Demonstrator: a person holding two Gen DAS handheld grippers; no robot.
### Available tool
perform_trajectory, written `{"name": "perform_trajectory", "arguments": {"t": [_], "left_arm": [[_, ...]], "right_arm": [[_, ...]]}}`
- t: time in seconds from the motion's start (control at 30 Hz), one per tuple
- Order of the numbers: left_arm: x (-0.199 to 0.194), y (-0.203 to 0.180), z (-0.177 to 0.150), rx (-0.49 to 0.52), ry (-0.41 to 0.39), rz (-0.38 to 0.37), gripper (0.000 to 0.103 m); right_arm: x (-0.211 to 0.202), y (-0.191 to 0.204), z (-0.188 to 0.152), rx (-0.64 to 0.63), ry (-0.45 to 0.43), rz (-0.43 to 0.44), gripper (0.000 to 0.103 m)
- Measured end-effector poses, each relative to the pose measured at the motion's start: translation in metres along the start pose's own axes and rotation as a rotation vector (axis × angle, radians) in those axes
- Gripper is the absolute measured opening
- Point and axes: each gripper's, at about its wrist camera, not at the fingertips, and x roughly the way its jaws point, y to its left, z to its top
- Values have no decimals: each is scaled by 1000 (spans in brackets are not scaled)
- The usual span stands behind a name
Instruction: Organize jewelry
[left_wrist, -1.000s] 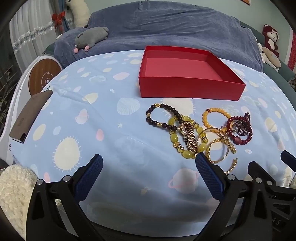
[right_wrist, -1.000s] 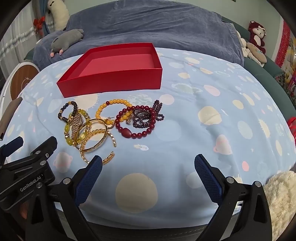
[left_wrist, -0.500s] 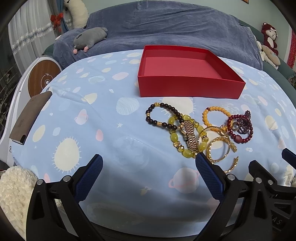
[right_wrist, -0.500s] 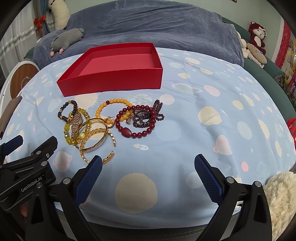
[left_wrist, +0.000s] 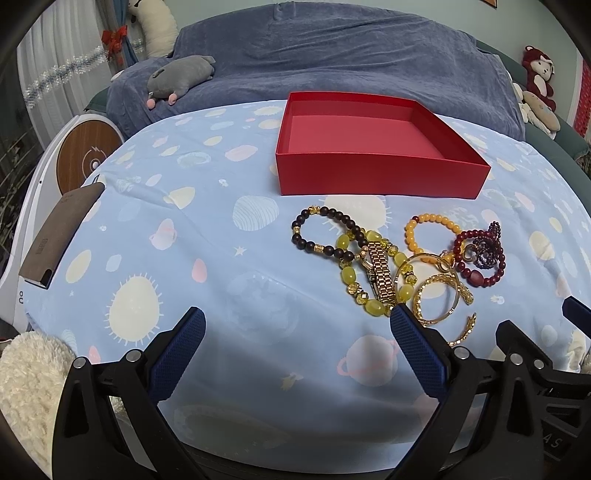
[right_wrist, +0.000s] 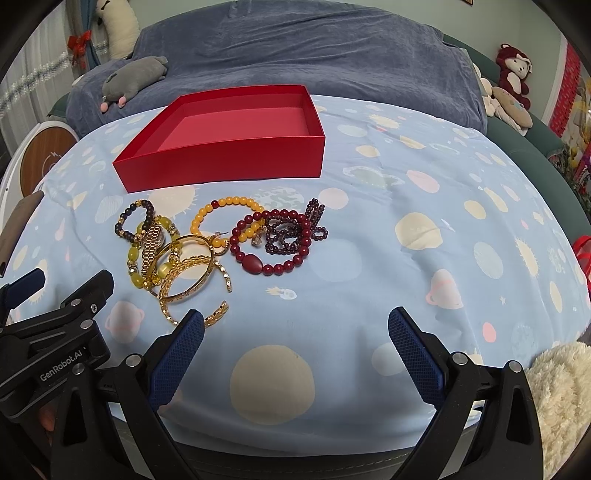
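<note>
The red box (left_wrist: 376, 155) sits open and empty on the blue cloth (left_wrist: 184, 258), ready to receive pieces. Just in front of it the bracelets (right_wrist: 207, 251) lie in an overlapping tangle. Nearer than those, the left gripper (left_wrist: 295, 354) and right gripper (right_wrist: 295, 350) hover with jaws spread wide, holding nothing.

Both views have eased slightly toward 12 o'clock, so the red box (left_wrist: 376, 162) and the bracelet heap (right_wrist: 218, 251) sit marginally closer, with nothing on the cloth shifted.
</note>
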Motion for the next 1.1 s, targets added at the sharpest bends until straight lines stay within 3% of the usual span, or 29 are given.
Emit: {"name": "perform_trajectory", "arguments": {"t": [1.1], "left_arm": [[-1, 2, 2, -4, -1, -2, 96]], "right_arm": [[0, 0, 0, 0, 0, -1, 96]]}}
